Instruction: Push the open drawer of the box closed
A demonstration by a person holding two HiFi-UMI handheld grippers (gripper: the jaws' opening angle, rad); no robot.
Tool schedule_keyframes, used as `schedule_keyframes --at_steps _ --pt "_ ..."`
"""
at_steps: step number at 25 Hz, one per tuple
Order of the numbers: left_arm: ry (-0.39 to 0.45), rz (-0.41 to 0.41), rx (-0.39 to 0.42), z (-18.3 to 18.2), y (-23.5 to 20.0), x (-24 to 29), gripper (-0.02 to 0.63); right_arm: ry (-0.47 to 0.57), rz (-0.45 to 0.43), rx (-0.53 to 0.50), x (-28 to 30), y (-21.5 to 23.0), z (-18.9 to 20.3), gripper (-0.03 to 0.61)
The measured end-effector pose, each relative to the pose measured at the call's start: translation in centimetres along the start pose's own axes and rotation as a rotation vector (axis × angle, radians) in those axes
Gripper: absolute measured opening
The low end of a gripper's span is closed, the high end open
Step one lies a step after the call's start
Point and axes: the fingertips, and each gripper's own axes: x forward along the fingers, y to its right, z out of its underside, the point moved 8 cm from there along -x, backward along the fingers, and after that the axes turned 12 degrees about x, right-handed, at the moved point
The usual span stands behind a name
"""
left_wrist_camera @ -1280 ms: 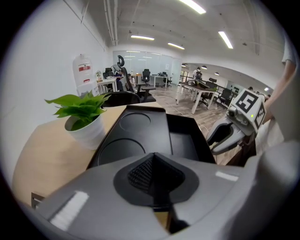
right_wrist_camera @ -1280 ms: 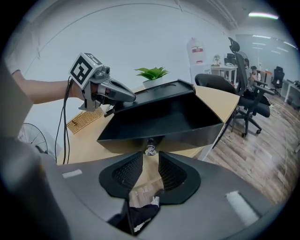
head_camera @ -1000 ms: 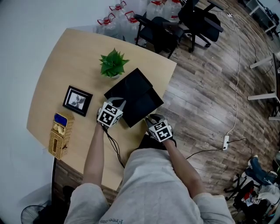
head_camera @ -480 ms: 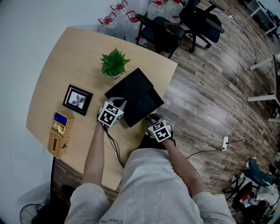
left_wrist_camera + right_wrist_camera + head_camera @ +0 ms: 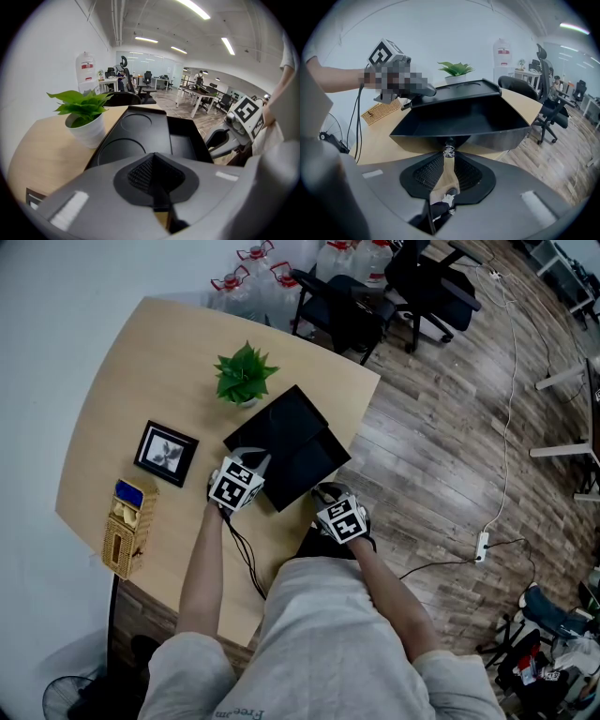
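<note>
Drawer [image 5: 459, 123] open, closed right tool [image 5: 449, 158] at knob [image 5: 449, 151], left tool [image 5: 154, 160] by box [image 5: 133, 136]

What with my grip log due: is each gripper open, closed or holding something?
Left gripper: closed, holding nothing.
Right gripper: closed on the small shiny knob of the open black drawer.

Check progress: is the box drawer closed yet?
Not yet. Done: the left hand-held gripper, jaws together and empty, sits at the near edge of the black box. In hand: the right hand-held gripper looks closed on the knob at the drawer front. Left: the drawer stands open, its inside showing, and needs pushing in.
</note>
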Motion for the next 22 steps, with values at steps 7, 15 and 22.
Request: schedule_keyframes --at_steps 7,15,22 --pt "0.010 -0.002 -0.015 0.1 -0.1 0.0 0.052 -0.001 -0.002 -0.002 0.1 0.0 -0.7 0.072" --pt "0.013 0.001 -0.015 0.1 0.0 0.0 0.052 -0.008 -0.010 -0.015 0.5 0.0 -1.1 0.072" --pt "0.015 0.000 -0.014 0.1 -0.1 0.0 0.052 -0.008 -0.011 -0.017 0.8 0.0 -1.5 0.072"
